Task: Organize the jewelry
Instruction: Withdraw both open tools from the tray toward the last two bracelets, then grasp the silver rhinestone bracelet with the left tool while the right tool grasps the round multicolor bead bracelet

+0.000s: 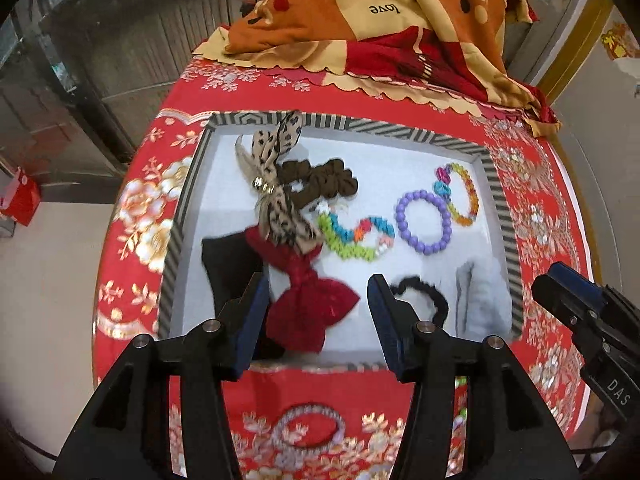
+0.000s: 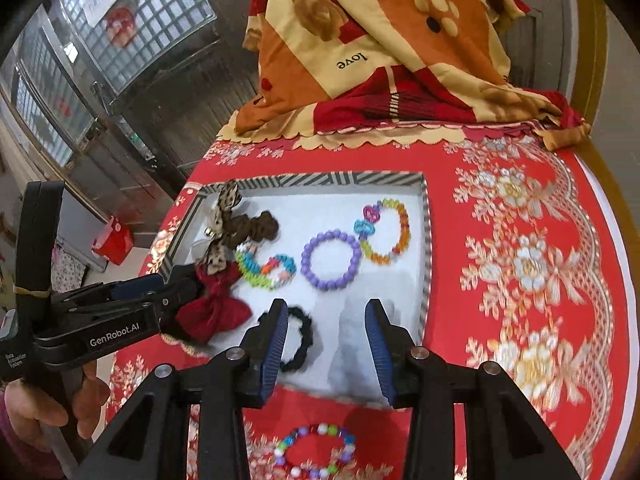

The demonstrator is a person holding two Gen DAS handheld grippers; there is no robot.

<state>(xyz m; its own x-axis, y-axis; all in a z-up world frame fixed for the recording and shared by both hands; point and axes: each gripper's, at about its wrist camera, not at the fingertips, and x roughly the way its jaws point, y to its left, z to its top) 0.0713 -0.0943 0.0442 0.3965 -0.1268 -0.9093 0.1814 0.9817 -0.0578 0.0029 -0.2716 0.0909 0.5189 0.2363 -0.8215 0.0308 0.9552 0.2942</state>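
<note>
A shallow tray with a striped rim point(image 1: 497, 200) point(image 2: 320, 179) lies on the red floral cloth. On its white floor are a leopard-print bow point(image 1: 276, 184), a brown scrunchie point(image 1: 332, 180), a red bow point(image 1: 312, 304) point(image 2: 216, 312), a multicolour bracelet point(image 1: 356, 236), a purple bead bracelet point(image 1: 424, 220) point(image 2: 331, 259), a rainbow bracelet point(image 1: 464, 192) and a black scrunchie point(image 1: 424, 300) point(image 2: 301, 340). My left gripper point(image 1: 318, 292) point(image 2: 176, 286) hangs open above the red bow, holding nothing. My right gripper point(image 2: 326, 312) point(image 1: 554, 280) is open and empty beside the black scrunchie.
Outside the tray's near edge, a clear bead bracelet point(image 1: 308, 426) and a colourful bead bracelet point(image 2: 316, 452) lie on the cloth. A folded orange and red quilt point(image 1: 380, 20) is piled behind the tray. A hand point(image 2: 52, 412) holds the left gripper's handle.
</note>
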